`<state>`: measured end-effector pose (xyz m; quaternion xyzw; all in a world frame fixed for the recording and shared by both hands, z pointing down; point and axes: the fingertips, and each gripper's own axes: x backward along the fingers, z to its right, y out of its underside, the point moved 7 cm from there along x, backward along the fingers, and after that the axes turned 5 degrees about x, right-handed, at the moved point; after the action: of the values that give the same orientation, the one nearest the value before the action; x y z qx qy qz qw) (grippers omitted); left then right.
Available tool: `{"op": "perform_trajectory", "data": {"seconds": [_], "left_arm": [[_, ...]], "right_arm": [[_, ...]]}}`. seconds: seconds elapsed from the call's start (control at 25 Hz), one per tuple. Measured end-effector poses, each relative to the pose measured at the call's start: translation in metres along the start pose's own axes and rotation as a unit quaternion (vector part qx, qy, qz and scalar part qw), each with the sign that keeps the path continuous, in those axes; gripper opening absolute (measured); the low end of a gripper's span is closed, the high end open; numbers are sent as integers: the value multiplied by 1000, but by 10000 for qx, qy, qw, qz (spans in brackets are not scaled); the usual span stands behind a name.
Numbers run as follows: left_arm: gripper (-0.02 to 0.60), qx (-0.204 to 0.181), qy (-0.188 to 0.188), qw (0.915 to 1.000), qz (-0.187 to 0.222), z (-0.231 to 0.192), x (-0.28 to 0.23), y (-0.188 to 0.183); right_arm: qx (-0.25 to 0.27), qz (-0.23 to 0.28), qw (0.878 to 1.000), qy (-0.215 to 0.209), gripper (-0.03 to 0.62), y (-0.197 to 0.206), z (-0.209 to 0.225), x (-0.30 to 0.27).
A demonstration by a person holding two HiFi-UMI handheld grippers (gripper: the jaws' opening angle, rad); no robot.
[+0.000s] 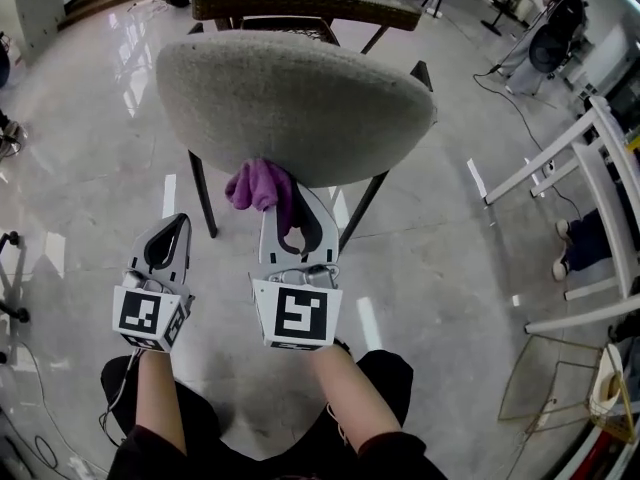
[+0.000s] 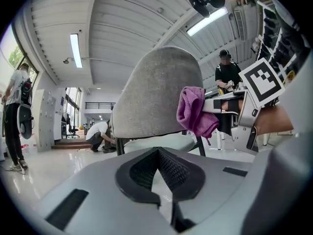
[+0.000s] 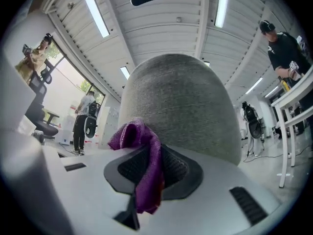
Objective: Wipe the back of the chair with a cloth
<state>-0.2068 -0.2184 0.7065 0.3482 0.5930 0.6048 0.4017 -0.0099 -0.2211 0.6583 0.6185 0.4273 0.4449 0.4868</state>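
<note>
my right gripper [image 1: 292, 200] is clenched on the purple cloth [image 1: 257, 185], which bunches out past the jaw tips and sits up against the lower edge of the grey chair back [image 1: 300, 98]. in the right gripper view the cloth [image 3: 144, 170] drapes down between my pads, with the back [image 3: 181, 106] rising close behind it. my left gripper [image 1: 176, 220] grasps nothing, its tips closed together, and it hangs just beside the right one, below the back and apart from the chair.
</note>
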Motion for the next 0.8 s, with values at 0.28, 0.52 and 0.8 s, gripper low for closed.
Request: {"op": "perform_trajectory", "data": {"seconds": [0.28,0.52,0.8], "left_arm": [[9,-2,379,9993,63,47,-27,-5],[9,-60,495,9987,99,60,-33,-10],[9,-47,468,9989,34,53,-32,-5]], "right_arm": [[138,112,9987,478,77,9,73,16],[73,-86,9959,899,77,16,121,16],[-383,-510,9863,1519,77,36,159,16]]}}
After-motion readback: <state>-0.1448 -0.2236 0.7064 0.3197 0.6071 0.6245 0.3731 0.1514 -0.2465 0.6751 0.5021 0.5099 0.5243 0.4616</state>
